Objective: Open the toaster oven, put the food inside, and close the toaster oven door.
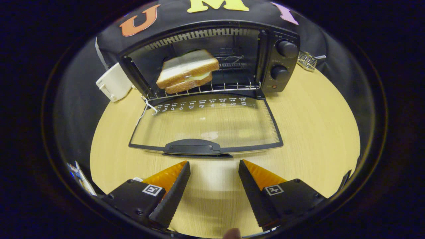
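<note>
While hand-held gripper point(214, 164) gapes, sandwich point(187, 70) lies beyond.

No words or numbers can be read. The toaster oven point(212, 63) has a row of little white picture signs along the top of its open glass door point(206, 124), too small to make out. Each finger of the open gripper point(214, 172) has a small black-and-white square tag point(152, 190)
</note>
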Motion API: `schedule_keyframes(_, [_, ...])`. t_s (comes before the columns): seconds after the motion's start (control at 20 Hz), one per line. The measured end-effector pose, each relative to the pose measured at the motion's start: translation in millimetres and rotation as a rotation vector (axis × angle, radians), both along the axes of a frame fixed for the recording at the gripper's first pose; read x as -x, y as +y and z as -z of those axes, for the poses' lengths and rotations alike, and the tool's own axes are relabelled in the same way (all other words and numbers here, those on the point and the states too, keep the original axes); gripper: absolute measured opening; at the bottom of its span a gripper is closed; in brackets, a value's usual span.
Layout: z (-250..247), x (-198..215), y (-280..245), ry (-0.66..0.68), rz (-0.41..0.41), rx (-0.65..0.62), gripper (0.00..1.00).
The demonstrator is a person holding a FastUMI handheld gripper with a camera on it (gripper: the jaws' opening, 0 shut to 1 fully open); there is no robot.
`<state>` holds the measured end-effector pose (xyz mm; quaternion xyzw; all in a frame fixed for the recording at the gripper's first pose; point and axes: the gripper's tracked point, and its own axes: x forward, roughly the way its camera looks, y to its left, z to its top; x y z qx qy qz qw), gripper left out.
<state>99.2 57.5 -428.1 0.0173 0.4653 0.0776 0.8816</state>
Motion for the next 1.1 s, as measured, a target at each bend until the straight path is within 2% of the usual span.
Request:
schedule_keyframes(0.15, [8.2, -3.0, 3.5, 0.023, -0.015, 0.012, 0.96])
schedule_keyframes(0.6, [-2.9, -9.1, 3.5, -0.054, -0.089, 0.108, 0.96])
schedule_keyframes(0.85, [-52.5, -7.1, 3.3, -0.122, -0.105, 0.068, 0.96])
schedule_keyframes(1.1, [-128.0, -48.5, 4.2, -0.279, -0.066, 0.042, 0.96])
